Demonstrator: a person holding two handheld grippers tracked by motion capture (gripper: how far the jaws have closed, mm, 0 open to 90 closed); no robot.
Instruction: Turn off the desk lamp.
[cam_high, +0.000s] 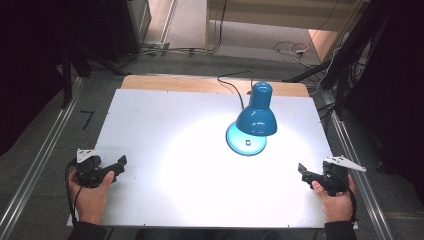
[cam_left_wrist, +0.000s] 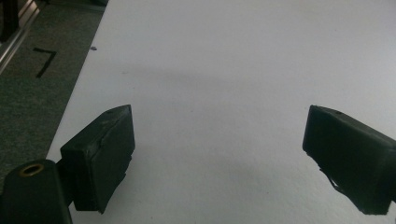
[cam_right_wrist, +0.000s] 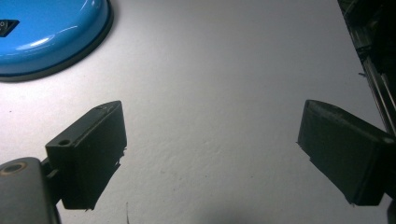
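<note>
A: Where does everything sit?

B: The blue desk lamp (cam_high: 255, 120) stands lit on the white worktop (cam_high: 165, 120), its shade tipped over its round base (cam_right_wrist: 46, 37). The left gripper (cam_high: 117, 165) rests well apart from the lamp, towards the worktop's near left corner; the right gripper (cam_high: 302, 171) is nearer the lamp, at the near right. Both are released, jaws spread wide with nothing between them, as each gripper view shows.

A: What could go wrong from here?

B: I'd judge the lamp top-heavy with the shade leaning forward. A push high on the shade could tip it or slide the base. Its black cord (cam_high: 235, 82) trails off behind the lamp; a pull on it could drag the lamp. The rocker switch (cam_right_wrist: 7, 25) on the base is small, so a wide jaw might miss it or skid on the glossy paint.

A: Any writing?

B: No brand that I can read. On the grey floor beside the worktop, far left of the lamp, a black mark (cam_left_wrist: 44, 60) resembles a 7.
</note>
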